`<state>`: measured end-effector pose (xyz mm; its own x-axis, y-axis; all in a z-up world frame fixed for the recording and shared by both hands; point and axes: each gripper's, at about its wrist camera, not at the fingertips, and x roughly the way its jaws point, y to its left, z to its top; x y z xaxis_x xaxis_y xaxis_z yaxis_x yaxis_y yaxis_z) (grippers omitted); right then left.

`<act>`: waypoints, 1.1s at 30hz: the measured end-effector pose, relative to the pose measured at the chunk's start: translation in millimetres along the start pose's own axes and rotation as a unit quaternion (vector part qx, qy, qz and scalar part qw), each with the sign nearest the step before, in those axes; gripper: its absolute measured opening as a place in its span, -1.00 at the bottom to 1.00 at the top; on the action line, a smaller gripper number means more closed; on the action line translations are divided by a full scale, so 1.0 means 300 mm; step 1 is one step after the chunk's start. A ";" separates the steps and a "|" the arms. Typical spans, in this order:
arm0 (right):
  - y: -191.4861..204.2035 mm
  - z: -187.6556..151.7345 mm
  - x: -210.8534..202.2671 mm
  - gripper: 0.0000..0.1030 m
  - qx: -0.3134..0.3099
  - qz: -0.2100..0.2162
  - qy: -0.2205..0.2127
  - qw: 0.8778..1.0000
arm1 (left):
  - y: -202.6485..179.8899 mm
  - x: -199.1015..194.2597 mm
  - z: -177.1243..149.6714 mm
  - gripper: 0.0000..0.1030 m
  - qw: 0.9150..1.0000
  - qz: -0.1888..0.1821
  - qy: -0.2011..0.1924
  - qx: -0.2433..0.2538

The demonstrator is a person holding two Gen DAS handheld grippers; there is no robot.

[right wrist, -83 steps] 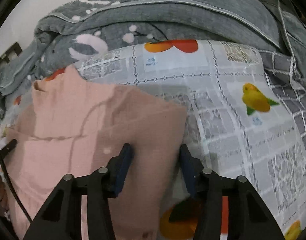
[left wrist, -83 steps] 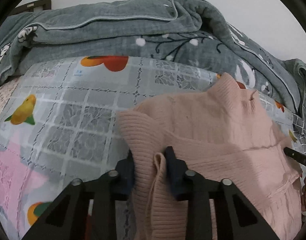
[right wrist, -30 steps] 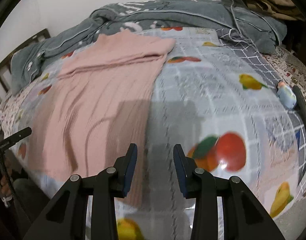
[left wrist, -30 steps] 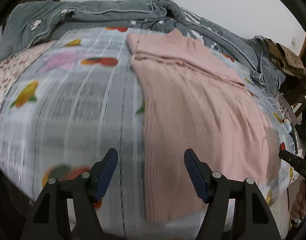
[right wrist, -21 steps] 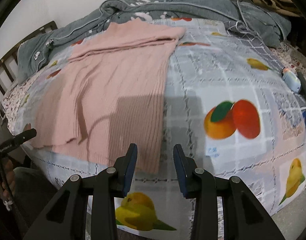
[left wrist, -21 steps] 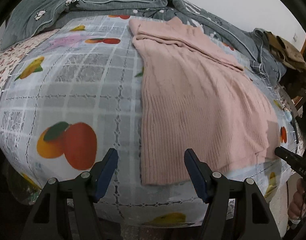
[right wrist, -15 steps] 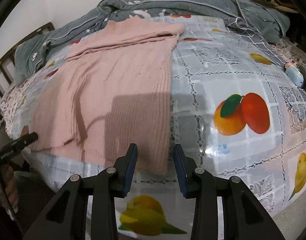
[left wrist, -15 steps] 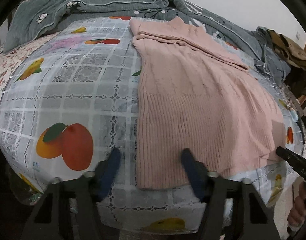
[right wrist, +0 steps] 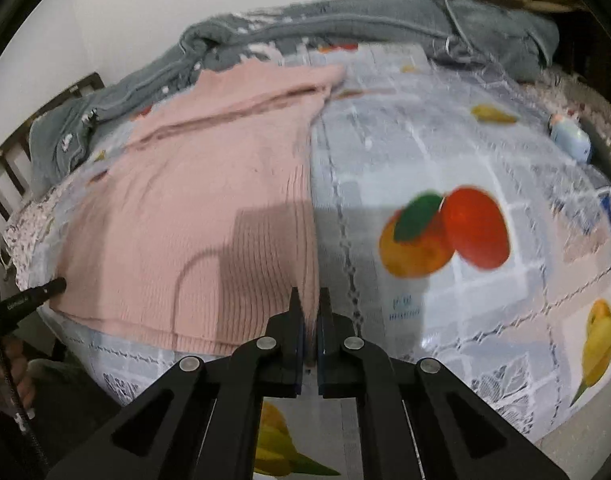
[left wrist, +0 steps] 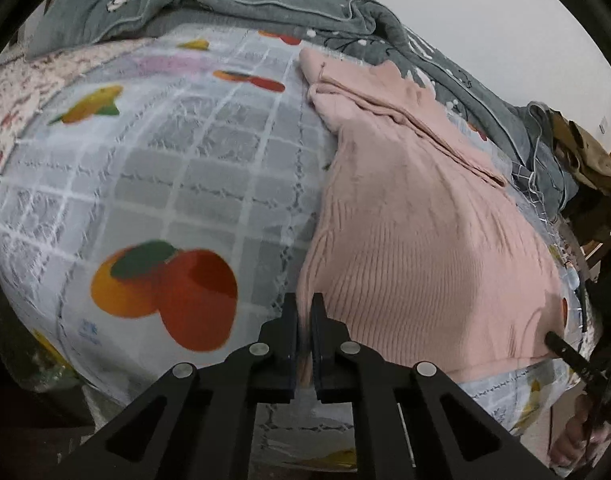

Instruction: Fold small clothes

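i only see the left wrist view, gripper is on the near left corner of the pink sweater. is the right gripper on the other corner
Observer: Yes, the right gripper is shut on the other near corner of the pink sweater.
Operator: anything on the bed past that side
Observer: A small pale blue bottle lies near the far edge of the fruit-print sheet.
Operator: is it touching the sweater
Observer: No, it lies well apart, beyond the orange and red fruit print.
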<state>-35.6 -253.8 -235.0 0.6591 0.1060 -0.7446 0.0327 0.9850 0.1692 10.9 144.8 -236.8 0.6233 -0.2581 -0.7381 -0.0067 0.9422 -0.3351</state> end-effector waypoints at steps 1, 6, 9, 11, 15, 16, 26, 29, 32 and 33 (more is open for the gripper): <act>0.007 0.000 0.000 -0.90 -0.003 0.002 0.000 1.000 | -0.008 0.001 -0.005 -0.79 1.000 -0.001 0.002 0.005; 0.015 0.007 0.010 -0.77 -0.002 0.018 0.010 1.000 | -0.033 0.001 -0.017 -0.61 0.999 -0.010 0.013 0.027; 0.009 0.005 0.018 -0.64 0.007 0.023 0.013 1.000 | -0.041 0.005 -0.020 -0.42 0.999 -0.017 0.018 0.031; 0.012 -0.002 0.022 -0.42 0.010 0.034 0.014 0.999 | -0.046 0.002 -0.025 -0.22 0.999 -0.029 0.018 0.032; 0.040 -0.012 0.026 -0.12 -0.010 0.034 0.012 0.999 | -0.077 0.003 -0.037 -0.07 0.999 -0.020 0.013 0.047; 0.048 -0.014 0.028 -0.12 -0.017 0.027 0.012 0.999 | -0.084 0.003 -0.040 -0.08 0.998 -0.015 0.011 0.052; 0.033 -0.013 0.041 -0.89 -0.002 0.036 0.028 0.999 | -0.046 0.005 -0.028 -0.86 0.999 -0.026 0.033 0.021; 0.020 -0.013 0.012 -0.90 0.008 0.047 0.019 0.999 | -0.032 -0.028 -0.030 -0.86 0.999 -0.037 0.020 0.010; 0.002 -0.008 -0.023 -0.90 0.019 0.060 0.007 0.998 | -0.048 -0.064 -0.030 -0.86 0.999 -0.034 0.008 0.020; -0.001 -0.005 -0.030 -0.90 0.020 0.061 0.005 0.998 | -0.053 -0.073 -0.028 -0.86 0.999 -0.033 0.006 0.022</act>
<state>-42.8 -254.7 -229.4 0.6524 0.2261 -0.7233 -0.0165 0.9585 0.2847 -9.3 133.8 -220.2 0.6125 -0.3218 -0.7220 0.0687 0.9316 -0.3569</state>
